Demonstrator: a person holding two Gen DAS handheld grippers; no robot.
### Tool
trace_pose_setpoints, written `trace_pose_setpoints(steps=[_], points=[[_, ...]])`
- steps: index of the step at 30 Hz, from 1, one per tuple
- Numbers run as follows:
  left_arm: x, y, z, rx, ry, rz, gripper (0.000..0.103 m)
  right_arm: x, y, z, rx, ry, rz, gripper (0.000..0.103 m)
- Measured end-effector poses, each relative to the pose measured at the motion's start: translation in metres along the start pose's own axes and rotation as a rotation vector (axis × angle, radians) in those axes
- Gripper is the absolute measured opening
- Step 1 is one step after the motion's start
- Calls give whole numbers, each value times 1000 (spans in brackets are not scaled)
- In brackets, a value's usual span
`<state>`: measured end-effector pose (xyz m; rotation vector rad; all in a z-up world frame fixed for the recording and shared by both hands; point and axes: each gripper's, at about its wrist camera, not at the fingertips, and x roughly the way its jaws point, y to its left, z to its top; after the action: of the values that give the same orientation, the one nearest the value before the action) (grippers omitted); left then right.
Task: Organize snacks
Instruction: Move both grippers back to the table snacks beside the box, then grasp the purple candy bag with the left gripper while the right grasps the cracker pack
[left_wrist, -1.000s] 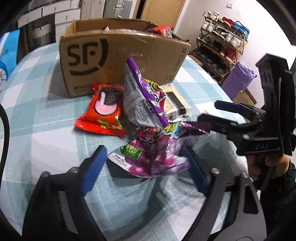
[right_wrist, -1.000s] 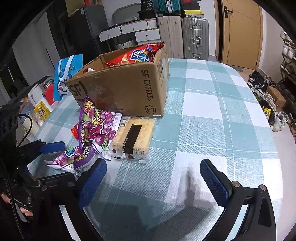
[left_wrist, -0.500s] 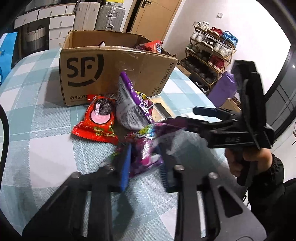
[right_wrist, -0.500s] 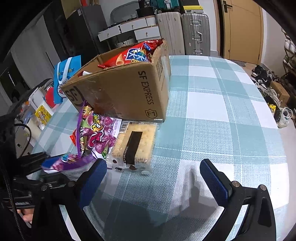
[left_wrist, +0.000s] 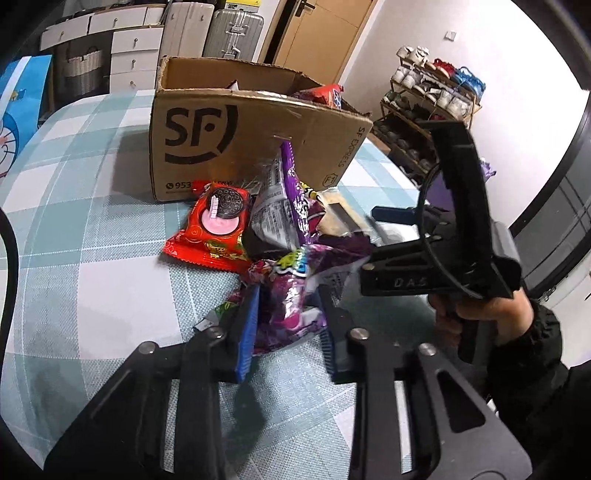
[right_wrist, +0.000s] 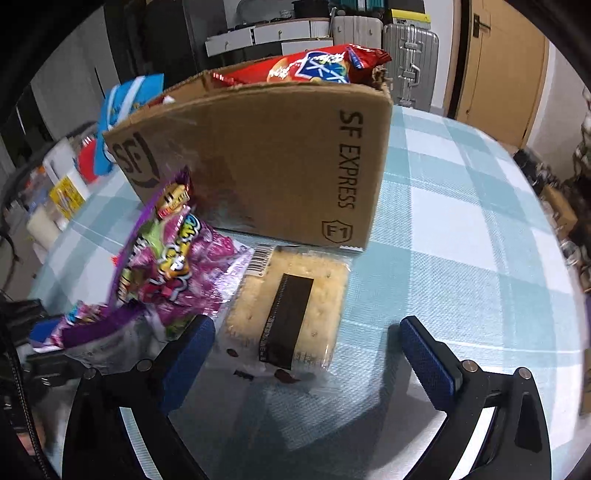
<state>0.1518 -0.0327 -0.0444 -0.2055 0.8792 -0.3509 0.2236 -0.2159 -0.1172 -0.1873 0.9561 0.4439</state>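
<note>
Snacks partly boxed: a red chip bag (right_wrist: 317, 66) sits in the brown cardboard box (left_wrist: 255, 147). My left fingers (left_wrist: 288, 314) pinch a crinkled purple candy bag (left_wrist: 291, 295) (three packets remain on the checked tabletop (left_wrist: 92, 221)); my right fingers (right_wrist: 306, 354) gape, empty.

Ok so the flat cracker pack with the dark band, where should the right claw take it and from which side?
Come from above and grip the cracker pack across its long side edges. It lies flat on the table, and the open right claw already straddles its near end. The purple candy bag crowds its left edge.
</note>
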Motion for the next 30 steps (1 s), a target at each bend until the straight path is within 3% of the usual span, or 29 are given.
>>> trace_pose_setpoints(steps=[5, 9, 10, 15, 27, 29, 30], points=[[7, -1, 1, 14, 9, -9, 49, -3, -9, 0, 10, -3, -32, 101], [12, -8, 1, 55, 18, 5, 81, -1, -13, 1, 14, -3, -16, 85], [13, -11, 1, 70, 25, 37, 83, -2, -13, 2, 9, -11, -24, 81], [25, -3, -1, 28, 62, 82, 83, -5, -18, 1, 19, -31, -19, 59], [29, -2, -1, 30, 56, 84, 81, -24, -37, -14, 79, -75, 33, 58], [29, -1, -1, 24, 49, 69, 73, -27, -38, -15, 83, -80, 34, 58], [29, -2, -1, 23, 48, 54, 58, -28, -39, -15, 86, -82, 35, 58]])
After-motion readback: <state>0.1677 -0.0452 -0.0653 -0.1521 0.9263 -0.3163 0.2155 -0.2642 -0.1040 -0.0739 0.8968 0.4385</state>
